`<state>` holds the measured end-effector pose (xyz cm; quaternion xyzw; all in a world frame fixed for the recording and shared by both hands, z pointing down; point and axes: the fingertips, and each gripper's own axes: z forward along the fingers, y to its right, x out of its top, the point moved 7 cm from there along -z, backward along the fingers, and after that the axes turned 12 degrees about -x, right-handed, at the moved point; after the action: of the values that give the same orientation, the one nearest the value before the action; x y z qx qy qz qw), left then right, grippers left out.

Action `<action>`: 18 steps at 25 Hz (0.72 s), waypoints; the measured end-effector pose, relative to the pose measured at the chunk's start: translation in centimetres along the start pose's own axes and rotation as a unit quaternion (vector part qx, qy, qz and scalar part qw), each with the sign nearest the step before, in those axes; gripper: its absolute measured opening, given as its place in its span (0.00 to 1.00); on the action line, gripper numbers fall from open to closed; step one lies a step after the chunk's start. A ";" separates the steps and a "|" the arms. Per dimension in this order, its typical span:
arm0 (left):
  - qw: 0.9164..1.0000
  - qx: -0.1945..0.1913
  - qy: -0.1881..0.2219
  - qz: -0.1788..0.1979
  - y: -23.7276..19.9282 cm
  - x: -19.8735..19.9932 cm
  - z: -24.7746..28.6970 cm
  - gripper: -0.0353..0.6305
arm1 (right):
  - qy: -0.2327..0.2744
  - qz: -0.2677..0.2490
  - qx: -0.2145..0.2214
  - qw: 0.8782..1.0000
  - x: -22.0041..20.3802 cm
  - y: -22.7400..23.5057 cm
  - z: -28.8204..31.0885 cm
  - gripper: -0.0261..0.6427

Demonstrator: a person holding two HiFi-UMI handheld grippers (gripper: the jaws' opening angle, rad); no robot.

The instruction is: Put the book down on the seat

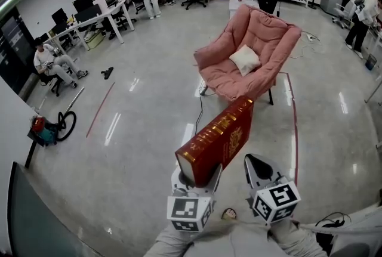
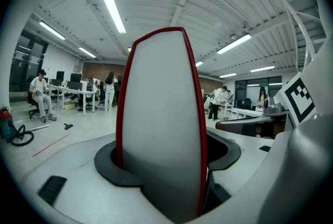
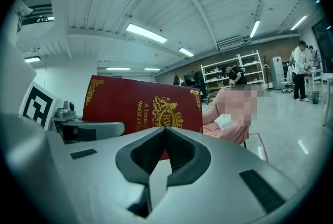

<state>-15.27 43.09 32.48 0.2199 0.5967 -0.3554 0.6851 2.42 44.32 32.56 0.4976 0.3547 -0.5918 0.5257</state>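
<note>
**Desk:** In the head view, where is the book?

**Photographer:** In the air above the grey floor, tilted, its far end leaning towards the pink armchair. The left gripper has it by the near end alone, likely so the far end can go down onto the seat first. The armchair stands well apart, ahead, with a white cushion on its seat, so I judge the carry is not yet over.

**Desk:** And the right gripper?

**Photographer:** Just beside the book, not touching it. It looks to be a spare for now.

**Desk:** What does the left gripper view add?

**Photographer:** The pale page edge fills the middle, with a red cover on either side. The dark fingers press on those covers, set wide because the book is thick. Clamping across the covers would hold the pages closed.

**Desk:** The right gripper view?

**Photographer:** Its fingers meet tip to tip with nothing between them. Beyond them shows the gold-printed red cover, and past that the armchair.

**Desk:** The risk?

**Photographer:** A heavy book held at one end may swing or slip. The cushion also takes up part of the seat, so my guess is the landing spot wants choosing.
</note>
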 end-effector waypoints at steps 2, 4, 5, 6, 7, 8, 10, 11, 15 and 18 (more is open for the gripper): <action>1.000 0.003 0.001 -0.002 0.3 0.0 0.7 0.56 | -0.001 -0.002 0.003 1.000 0.0 0.5 0.1 0.05; 1.000 0.005 0.001 -0.005 0.5 0.1 1.3 0.56 | -0.002 -0.003 0.007 1.000 0.1 0.9 0.4 0.05; 1.000 0.006 0.001 -0.007 0.6 0.2 1.5 0.56 | -0.003 -0.003 0.009 1.000 0.2 1.0 0.5 0.05; 1.000 0.006 0.000 -0.010 0.7 0.3 1.6 0.56 | -0.003 -0.003 0.010 1.000 0.3 1.1 0.7 0.05; 1.000 0.005 0.000 -0.012 0.7 0.4 1.8 0.56 | -0.004 -0.002 0.011 1.000 0.4 1.2 0.8 0.05; 1.000 0.004 0.000 -0.013 0.8 0.5 1.9 0.56 | -0.004 -0.002 0.012 1.000 0.5 1.3 0.9 0.05; 1.000 0.001 -0.001 -0.008 0.9 0.7 2.3 0.56 | -0.003 -0.002 0.015 1.000 0.8 1.6 1.1 0.05; 1.000 0.000 -0.002 -0.004 1.0 0.7 2.5 0.56 | -0.003 -0.002 0.016 1.000 0.9 1.8 1.2 0.05; 1.000 0.002 -0.009 0.010 1.1 0.9 3.8 0.56 | -0.009 0.001 0.017 1.000 1.1 2.7 1.8 0.05; 1.000 -0.002 -0.013 0.010 0.8 0.7 5.4 0.56 | -0.014 0.004 0.013 1.000 1.0 3.7 3.0 0.05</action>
<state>-11.07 39.58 32.68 0.2197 0.5863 -0.3497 0.6969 5.43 40.52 32.71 0.4975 0.3379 -0.6012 0.5262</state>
